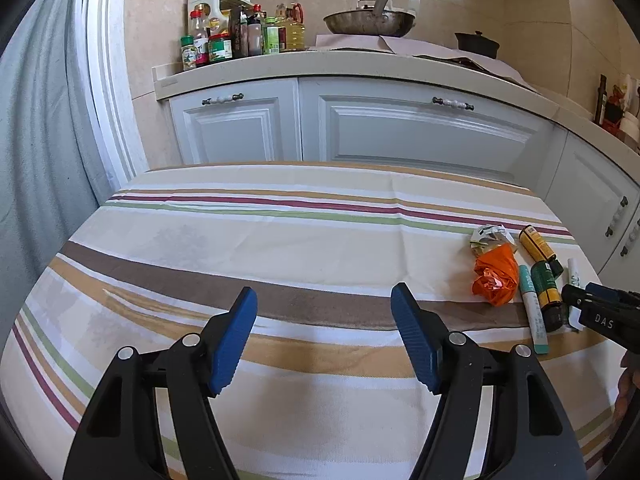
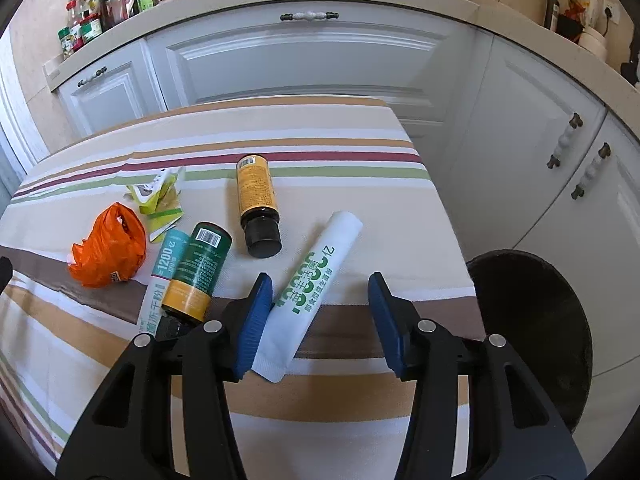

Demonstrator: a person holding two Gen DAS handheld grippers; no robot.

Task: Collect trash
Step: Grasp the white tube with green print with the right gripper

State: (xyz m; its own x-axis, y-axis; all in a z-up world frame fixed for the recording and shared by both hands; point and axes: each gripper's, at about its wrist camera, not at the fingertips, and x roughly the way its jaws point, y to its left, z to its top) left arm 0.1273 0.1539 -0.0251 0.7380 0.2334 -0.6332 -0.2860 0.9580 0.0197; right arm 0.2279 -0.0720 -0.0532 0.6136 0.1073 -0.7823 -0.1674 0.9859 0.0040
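On the striped tablecloth [image 2: 340,148] lies a cluster of trash. It holds an orange plastic bag [image 2: 110,248], a crumpled yellow-green wrapper [image 2: 158,200], a yellow bottle [image 2: 256,192], a green bottle [image 2: 198,268], a teal sachet [image 2: 162,280] and a white sachet [image 2: 312,288]. My right gripper [image 2: 320,320] is open just above the white sachet, which lies between the jaws beside the left pad [image 2: 252,328]. My left gripper [image 1: 324,336] is open over bare cloth. The orange plastic bag [image 1: 495,280] and my right gripper [image 1: 580,300] are off to its right.
A dark round bin [image 2: 532,328] stands on the floor past the table's right edge. White cabinets [image 1: 400,128] with a counter holding condiment bottles [image 1: 224,36], a wok [image 1: 368,22] and a black pot [image 1: 478,44] run behind the table. A curtain [image 1: 40,140] hangs at left.
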